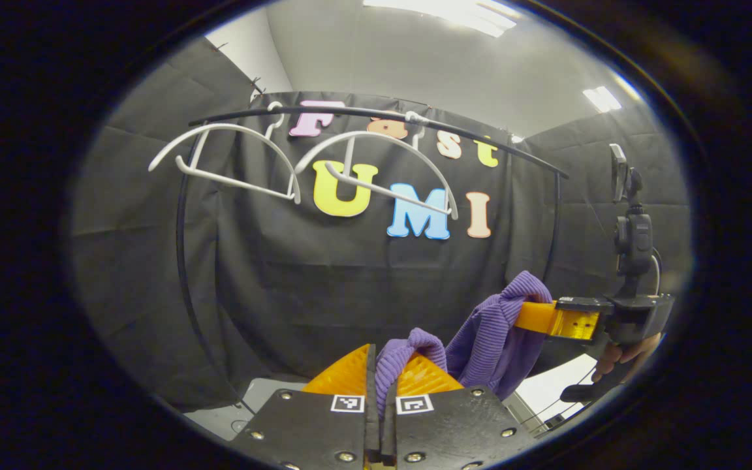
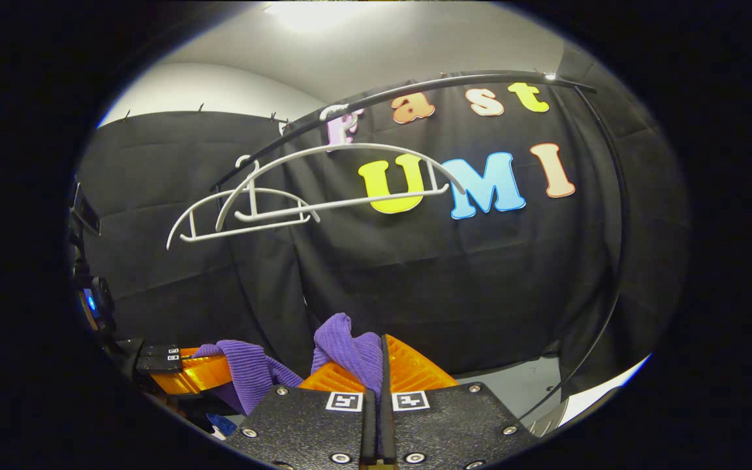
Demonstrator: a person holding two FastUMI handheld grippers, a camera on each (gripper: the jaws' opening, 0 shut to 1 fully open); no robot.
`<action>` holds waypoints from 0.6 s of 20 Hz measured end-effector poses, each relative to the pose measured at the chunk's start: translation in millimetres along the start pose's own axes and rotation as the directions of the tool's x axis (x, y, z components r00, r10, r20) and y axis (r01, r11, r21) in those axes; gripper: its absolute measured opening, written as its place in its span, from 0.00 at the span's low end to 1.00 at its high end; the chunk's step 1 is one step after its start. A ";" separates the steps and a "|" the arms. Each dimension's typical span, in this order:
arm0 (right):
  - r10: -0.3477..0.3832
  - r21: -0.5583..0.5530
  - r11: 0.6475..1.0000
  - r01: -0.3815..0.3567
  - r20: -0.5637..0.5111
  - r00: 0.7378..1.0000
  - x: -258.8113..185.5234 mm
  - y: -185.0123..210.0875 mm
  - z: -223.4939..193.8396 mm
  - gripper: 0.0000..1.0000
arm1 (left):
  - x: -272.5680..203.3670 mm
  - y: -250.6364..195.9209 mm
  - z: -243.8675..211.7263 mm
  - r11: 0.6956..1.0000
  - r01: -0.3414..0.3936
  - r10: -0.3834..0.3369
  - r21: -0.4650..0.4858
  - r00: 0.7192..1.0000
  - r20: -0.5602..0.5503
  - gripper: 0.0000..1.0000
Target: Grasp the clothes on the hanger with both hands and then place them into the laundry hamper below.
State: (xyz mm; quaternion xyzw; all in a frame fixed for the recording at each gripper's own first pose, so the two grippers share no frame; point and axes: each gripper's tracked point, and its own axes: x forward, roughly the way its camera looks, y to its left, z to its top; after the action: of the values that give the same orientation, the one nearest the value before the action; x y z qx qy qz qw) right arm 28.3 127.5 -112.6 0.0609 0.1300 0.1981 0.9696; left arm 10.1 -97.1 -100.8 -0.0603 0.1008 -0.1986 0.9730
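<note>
Black cloth walls all round the booth, grey ceiling with bright light panels overhead. Right up close in the left gripper view, the left gripper [image 1: 381,375] has its orange fingers pinched tight together, and a fold of the purple knitted garment [image 1: 487,339] is squeezed between them, bulging up over the tips. Just beyond, that garment drapes across to the right gripper [image 1: 536,316], whose orange fingers grip its far end, a hand [image 1: 617,358] wrapped round the handle below. Over in the right gripper view it's the same story: orange fingers closed to a slit, purple knit [image 2: 350,352] bunched between them and peeking above. Off to the lower left there, the left gripper [image 2: 203,369] holds the other end, the fabric sagging between the two. Farther back, two bare white hangers [image 1: 232,160] hang from the black rail [image 1: 376,117] of the rack, side by side, both tilted. Low down, a pale strip of floor [image 1: 555,391] shows at the right.
</note>
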 end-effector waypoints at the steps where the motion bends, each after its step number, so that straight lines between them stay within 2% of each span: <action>1: -0.011 -0.019 1.000 0.011 -0.006 1.000 -1.3 -0.1 -9.6 0.02 | -0.6 0.4 -10.2 1.000 0.000 -0.001 -0.006 1.000 -0.011 0.02; 2: -0.016 -0.030 0.999 0.016 -0.018 1.000 2.8 0.0 -19.2 0.02 | -1.7 0.3 -21.6 1.000 0.002 -0.002 -0.011 1.000 -0.024 0.07; 3: -0.022 -0.034 0.999 0.021 -0.029 0.999 5.3 -0.6 -27.6 0.02 | -1.3 2.3 -30.1 1.000 0.000 0.000 -0.015 0.999 -0.039 0.07; 4: -0.025 -0.037 0.999 0.023 -0.046 0.999 3.1 0.5 -39.2 0.02 | -2.1 3.0 -40.8 1.000 0.000 -0.001 -0.019 0.998 -0.055 0.03; 12: -0.074 -0.029 0.997 0.070 -0.182 0.980 -24.3 -7.8 -111.3 0.02 | -10.4 1.4 -106.8 1.000 0.007 -0.007 0.001 0.984 -0.178 0.03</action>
State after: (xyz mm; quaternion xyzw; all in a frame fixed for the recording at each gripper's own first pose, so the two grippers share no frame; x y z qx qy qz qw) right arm -21.1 118.1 -215.0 0.0267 0.2186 0.1691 0.9607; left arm -22.3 -99.9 -203.1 -0.0420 0.1869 -0.2068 0.9594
